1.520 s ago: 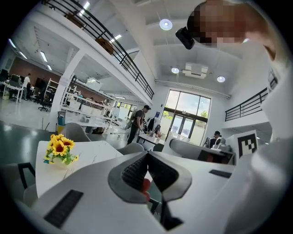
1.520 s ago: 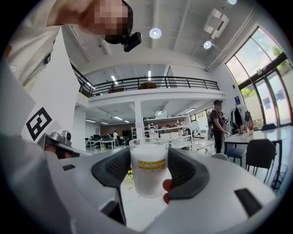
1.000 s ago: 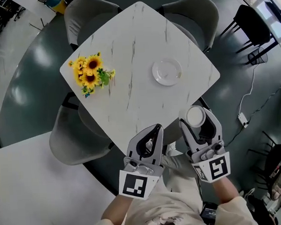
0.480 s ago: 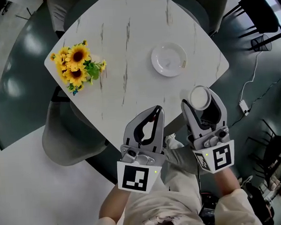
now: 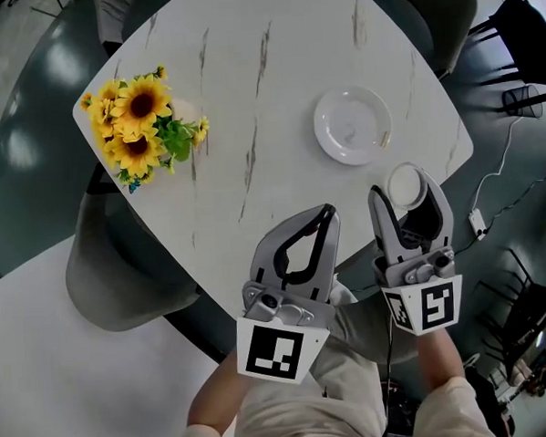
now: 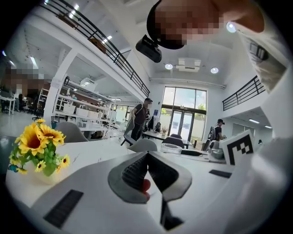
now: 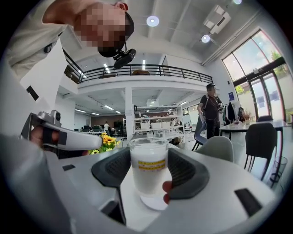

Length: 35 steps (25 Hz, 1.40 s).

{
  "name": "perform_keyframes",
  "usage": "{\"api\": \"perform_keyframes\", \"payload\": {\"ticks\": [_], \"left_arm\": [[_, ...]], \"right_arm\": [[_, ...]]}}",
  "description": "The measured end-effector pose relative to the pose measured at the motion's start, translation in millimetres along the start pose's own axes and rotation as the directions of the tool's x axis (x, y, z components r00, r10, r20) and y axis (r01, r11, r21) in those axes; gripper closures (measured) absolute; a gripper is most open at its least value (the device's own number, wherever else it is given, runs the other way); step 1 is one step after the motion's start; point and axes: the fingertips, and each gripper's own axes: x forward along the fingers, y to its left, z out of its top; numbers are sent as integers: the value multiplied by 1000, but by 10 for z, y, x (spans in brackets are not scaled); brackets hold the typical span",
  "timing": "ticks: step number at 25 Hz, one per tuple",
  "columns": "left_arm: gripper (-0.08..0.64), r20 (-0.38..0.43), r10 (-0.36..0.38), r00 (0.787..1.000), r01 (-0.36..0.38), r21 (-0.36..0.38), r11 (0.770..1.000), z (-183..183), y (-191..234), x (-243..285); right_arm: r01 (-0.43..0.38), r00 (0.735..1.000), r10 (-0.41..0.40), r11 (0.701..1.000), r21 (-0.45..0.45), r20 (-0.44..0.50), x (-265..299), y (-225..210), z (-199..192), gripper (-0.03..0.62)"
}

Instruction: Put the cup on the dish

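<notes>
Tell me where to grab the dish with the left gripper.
Grip the dish by its rim at the edge nearest the left gripper, coming in low from the near side. It lies flat and shallow on the table, so probably only the thin rim gives the jaws a bite. Those jaws are shut now; open them first.

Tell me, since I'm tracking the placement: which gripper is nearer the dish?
Right. The right gripper, holding the cup, is just short of the dish; the left gripper, shut and empty, is farther back and to the left.
</notes>
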Motion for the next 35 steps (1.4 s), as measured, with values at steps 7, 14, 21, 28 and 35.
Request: {"api": "perform_keyframes", "payload": {"ticks": [7, 14, 21, 28, 35], "left_arm": [[557, -45, -8, 999, 7, -7, 1000, -425, 151, 96], [557, -64, -18, 998, 18, -1, 1000, -599, 242, 273], [557, -52, -12, 999, 11, -19, 1000, -595, 273, 377], [557, -61, -20, 998, 19, -19, 1000, -653, 246, 347], [557, -64, -13, 998, 12, -16, 1000, -690, 251, 307]], "right_arm": [[13, 1000, -13, 1000, -1, -25, 232, -72, -428, 339], [19, 999, -20, 999, -34, -44, 501, -166, -616, 337], [-13, 996, 3, 993, -120, -86, 746, -249, -768, 339], [-25, 992, 10, 992, -122, -124, 897, -287, -950, 338], [-61, 989, 42, 989, -134, -142, 976, -217, -1063, 339]]}}
